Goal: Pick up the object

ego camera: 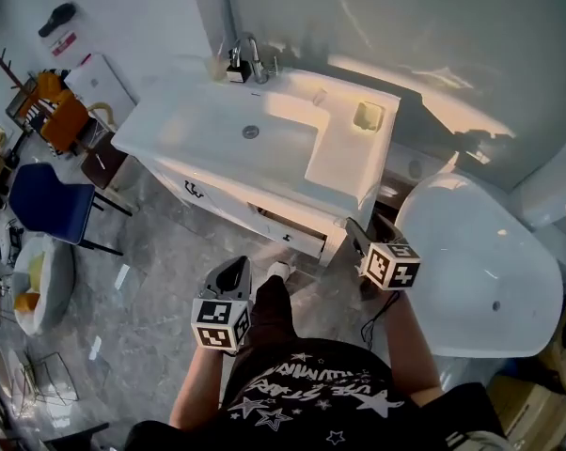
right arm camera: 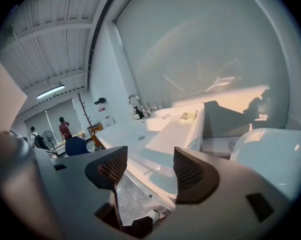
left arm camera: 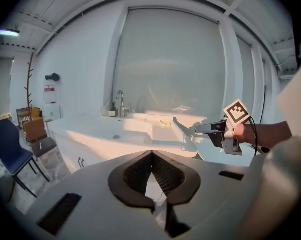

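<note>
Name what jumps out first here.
The long white vanity counter with its sunken basin fills the middle of the head view, a small yellow rectangular object on its right end. A white oval bathtub sits to its right. The left gripper is shut, the right gripper open, both empty.

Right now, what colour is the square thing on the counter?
Square thing: pale yellow, clearest in head view.
</note>
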A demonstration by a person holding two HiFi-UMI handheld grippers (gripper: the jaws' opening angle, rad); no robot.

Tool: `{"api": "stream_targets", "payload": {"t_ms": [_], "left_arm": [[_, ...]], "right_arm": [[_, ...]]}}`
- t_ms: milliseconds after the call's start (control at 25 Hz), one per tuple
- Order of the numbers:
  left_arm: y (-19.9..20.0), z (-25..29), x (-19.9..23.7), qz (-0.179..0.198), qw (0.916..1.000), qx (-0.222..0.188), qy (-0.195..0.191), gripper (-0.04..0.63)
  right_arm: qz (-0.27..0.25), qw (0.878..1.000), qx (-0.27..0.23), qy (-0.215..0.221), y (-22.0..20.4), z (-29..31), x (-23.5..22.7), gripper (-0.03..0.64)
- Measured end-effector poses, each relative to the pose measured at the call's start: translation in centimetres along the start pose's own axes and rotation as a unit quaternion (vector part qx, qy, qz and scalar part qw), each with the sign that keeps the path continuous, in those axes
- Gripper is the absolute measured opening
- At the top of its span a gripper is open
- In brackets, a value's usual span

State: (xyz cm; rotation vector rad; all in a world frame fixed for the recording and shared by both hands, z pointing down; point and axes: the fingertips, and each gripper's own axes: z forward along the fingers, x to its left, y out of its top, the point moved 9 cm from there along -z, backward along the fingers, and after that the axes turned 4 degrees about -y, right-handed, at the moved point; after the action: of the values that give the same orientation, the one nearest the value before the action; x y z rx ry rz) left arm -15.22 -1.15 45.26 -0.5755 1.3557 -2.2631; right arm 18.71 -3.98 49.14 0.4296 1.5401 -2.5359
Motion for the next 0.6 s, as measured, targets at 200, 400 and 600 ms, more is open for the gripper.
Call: {"api": "stream_targets", "payload": {"t_ms": [200, 400, 600], "left_arm": [[4.2, 7.7, 5.1, 0.024, 0.9984, 0.006, -0.051, 0.015], [7.3, 15.4, 9.6, 0.040, 0.9942, 0.024, -0.097, 0.015], [10.3, 21.3, 13.3, 0.064, 0.9880, 0.033, -0.137, 0.015]], "right_arm": [[0.018, 0.998, -0.002, -0.055, 2.9, 5.1, -1.0, 0.284], [0.023, 0.994, 0.000, -0.104, 6.3, 11.3, -1.6, 0.284], [0.021, 0.989, 0.004, -0.146, 9.3, 16.3, -2.3, 0.284]]}}
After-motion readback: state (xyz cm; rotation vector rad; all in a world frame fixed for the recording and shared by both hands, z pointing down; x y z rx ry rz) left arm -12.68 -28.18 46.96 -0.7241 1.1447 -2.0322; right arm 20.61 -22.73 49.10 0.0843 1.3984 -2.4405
